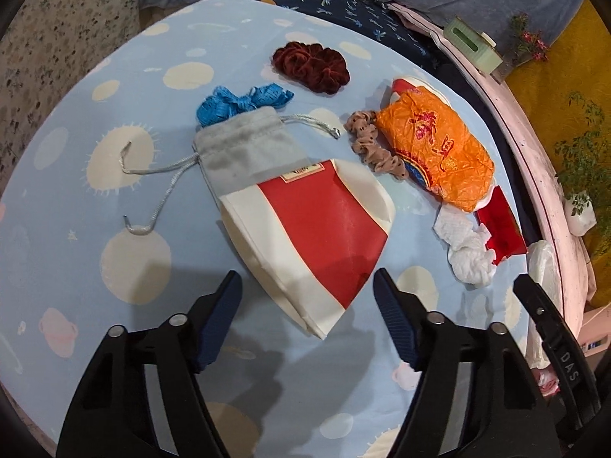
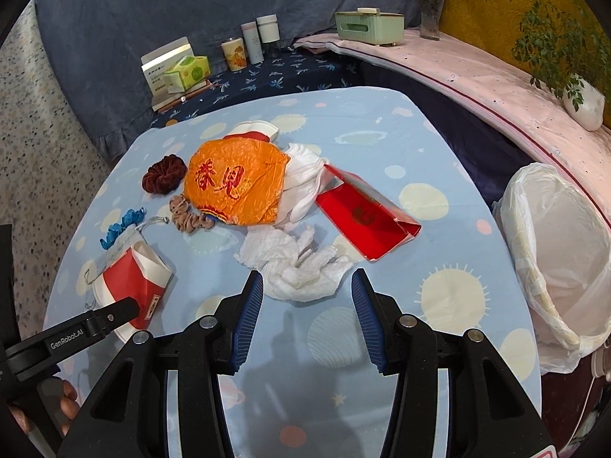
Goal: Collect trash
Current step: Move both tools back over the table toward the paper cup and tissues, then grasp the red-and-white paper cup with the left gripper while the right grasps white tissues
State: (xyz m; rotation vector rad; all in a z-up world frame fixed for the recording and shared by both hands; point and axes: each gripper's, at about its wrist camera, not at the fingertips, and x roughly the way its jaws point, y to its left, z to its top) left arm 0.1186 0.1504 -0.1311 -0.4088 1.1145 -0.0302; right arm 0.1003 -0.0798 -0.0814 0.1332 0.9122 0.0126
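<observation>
Progress: nothing collected yet; bin liner [image 2: 561, 252] looks empty.
Left gripper [image 1: 305, 320]: jaws partly open, straddling the near corner of the red-and-white paper bag [image 1: 317, 236], pads not touching it.
Right gripper [image 2: 307, 305]: half open, holding nothing, crumpled tissue [image 2: 298, 263] just ahead at 12 o'clock.
Left to bin: orange wrapper [image 2: 236, 183], red packet [image 2: 366, 221], tissue, paper bag.
Right view only: the bin, at 3 o'clock.
Left view only: grey drawstring pouch [image 1: 244, 152] in full.

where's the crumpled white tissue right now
The crumpled white tissue lies on the blue tablecloth just ahead of the open right gripper, between the orange wrapper and the red box.
</observation>
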